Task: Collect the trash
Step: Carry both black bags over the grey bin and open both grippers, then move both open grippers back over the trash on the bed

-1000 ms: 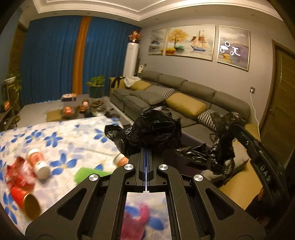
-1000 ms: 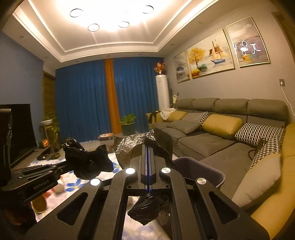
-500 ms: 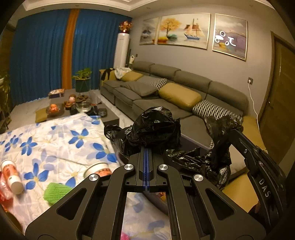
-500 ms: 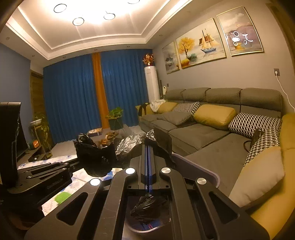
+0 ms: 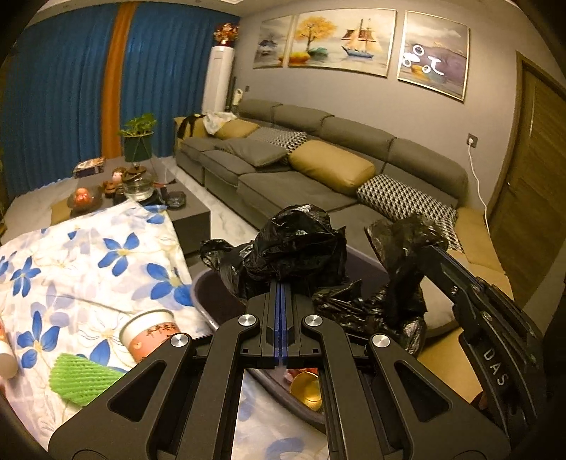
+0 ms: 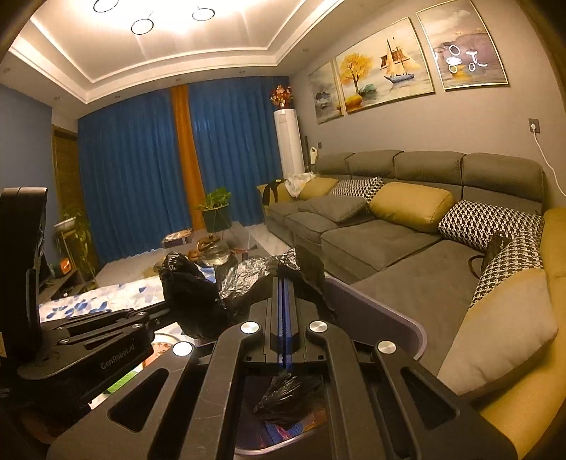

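Warm, dim light comes from glaring round ceiling lamps (image 6: 141,25), washing out the ceiling around them. The sofa (image 6: 389,226) stays sharp. Fisheye bending curves the curtains (image 5: 60,116); corners beyond go black.

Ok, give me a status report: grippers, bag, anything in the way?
Left gripper and right gripper each shut on the black trash bag. Bag bunched over the grey bin. Paper cup and green scrap uncollected on tablecloth.
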### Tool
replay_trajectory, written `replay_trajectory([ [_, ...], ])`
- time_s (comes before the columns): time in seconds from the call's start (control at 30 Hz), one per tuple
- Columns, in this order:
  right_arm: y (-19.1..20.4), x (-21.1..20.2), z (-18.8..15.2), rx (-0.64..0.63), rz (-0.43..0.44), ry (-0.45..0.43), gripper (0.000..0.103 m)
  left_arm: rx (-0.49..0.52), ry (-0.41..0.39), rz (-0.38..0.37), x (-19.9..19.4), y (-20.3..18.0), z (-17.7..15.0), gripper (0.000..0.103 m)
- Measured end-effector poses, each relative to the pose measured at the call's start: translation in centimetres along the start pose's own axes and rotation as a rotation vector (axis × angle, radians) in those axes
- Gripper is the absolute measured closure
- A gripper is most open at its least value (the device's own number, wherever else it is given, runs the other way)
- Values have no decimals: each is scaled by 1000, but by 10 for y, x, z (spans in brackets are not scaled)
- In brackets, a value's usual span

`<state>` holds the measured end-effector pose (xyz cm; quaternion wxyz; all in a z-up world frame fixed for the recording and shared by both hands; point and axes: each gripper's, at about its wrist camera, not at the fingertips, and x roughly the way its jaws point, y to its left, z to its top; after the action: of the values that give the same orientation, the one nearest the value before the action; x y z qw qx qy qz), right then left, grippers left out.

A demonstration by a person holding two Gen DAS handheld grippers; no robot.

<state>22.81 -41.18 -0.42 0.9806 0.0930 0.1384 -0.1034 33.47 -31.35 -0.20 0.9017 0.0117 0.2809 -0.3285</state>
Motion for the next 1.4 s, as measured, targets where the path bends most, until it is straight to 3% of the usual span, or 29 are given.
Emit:
replay_trajectory([
  [0.23, -1, 4, -3, 14, -3, 20, 101, 5, 19, -58, 11, -5, -3, 103],
  [0.37, -2, 4, -3, 32, 1, 22, 94, 3, 35, -63, 17, -5, -5, 98],
  [0.63, -10, -4, -2, 57, -22, 4, 67, -31, 7, -8, 9, 5, -8, 40],
  [0.73, -13, -14, -3, 68, -35, -11, 51, -58, -19, 33, -3, 10, -7, 30],
  [0.87, -6, -33, -6, 50, -71, -37, 33, -81, -60, 90, -27, 15, -7, 23],
  [1.13, 18, -73, -19, 4, -89, -49, 25, -143, -130, 108, -98, 30, -19, 19],
  [1.4, 54, -107, -39, -74, -75, -55, 22, -152, -195, 194, -177, 53, -59, 19],
])
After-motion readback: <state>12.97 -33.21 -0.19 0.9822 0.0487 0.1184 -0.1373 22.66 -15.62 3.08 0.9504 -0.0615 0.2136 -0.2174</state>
